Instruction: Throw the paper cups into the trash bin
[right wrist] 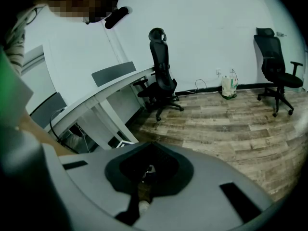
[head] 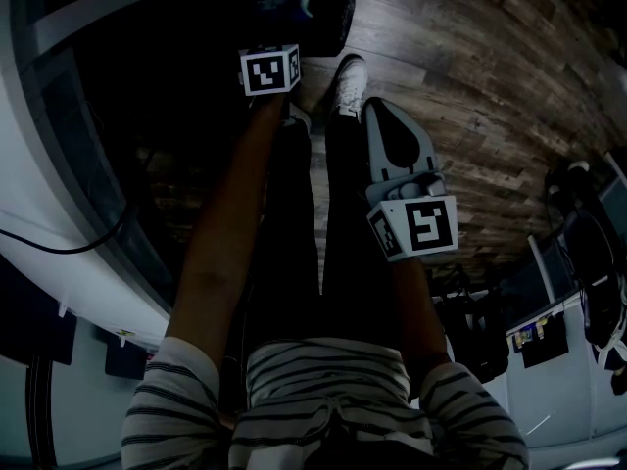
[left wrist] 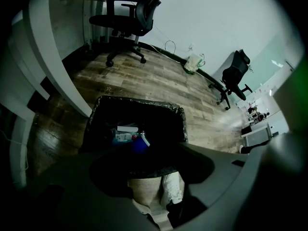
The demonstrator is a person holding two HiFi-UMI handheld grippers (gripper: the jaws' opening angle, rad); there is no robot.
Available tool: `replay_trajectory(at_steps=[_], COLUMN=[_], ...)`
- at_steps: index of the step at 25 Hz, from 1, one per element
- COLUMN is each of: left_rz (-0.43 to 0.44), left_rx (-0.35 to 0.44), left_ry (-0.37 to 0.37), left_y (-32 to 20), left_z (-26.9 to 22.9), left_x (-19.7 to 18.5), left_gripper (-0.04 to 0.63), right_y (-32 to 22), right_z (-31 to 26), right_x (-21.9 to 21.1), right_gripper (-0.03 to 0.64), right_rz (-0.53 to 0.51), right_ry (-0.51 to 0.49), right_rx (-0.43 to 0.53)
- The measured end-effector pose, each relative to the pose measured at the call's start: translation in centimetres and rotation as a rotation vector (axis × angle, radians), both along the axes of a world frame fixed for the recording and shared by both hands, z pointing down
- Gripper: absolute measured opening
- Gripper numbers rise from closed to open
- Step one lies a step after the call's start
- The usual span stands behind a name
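The trash bin (head: 328, 13), lined with a black bag, stands on the wood floor just past my feet. In the left gripper view the bin's rim (left wrist: 139, 101) is right in front, with white and blue litter (left wrist: 131, 134) lying inside. My left gripper (head: 284, 23) hangs over the near side of the bin, pointing steeply down. Its grey jaws (left wrist: 159, 177) stand open with nothing between them. My right gripper (head: 392, 130) hovers to the right of my legs, aimed at the floor. It too (right wrist: 149, 177) looks open and empty. I see no paper cup in either gripper.
A curved white desk (head: 59, 213) runs along the left, close to the bin. My white shoe (head: 348, 86) is beside the bin. Black office chairs (left wrist: 130, 18) (right wrist: 161, 81) (right wrist: 276, 71) stand farther off on the wood floor, and a bag (right wrist: 229, 87) leans against the wall.
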State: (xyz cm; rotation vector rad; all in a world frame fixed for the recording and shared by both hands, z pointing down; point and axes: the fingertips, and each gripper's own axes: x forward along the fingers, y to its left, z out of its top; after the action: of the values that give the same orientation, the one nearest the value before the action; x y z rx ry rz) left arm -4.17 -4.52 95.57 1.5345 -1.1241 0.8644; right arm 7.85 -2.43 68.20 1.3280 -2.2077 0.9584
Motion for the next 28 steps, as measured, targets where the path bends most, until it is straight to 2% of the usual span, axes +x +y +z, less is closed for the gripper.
replay_trajectory(at_steps=[9, 28], left_rz=[-0.008, -0.078], left_rx=[0.012, 0.086], left_ry=[0.001, 0.005], left_y=[-0.1, -0.7], left_z=[-1.1, -7.3], left_x=[0.5, 0.4], left_gripper=[0.265, 0.162], right_y=[-0.1, -0.2], right_z=[-0.6, -4.6], right_x=[0.5, 1.1], right_gripper=[0.017, 0.017], right_rz=[0.004, -0.005], right_ry=[0.000, 0.000], right_rx=[0.012, 0.072])
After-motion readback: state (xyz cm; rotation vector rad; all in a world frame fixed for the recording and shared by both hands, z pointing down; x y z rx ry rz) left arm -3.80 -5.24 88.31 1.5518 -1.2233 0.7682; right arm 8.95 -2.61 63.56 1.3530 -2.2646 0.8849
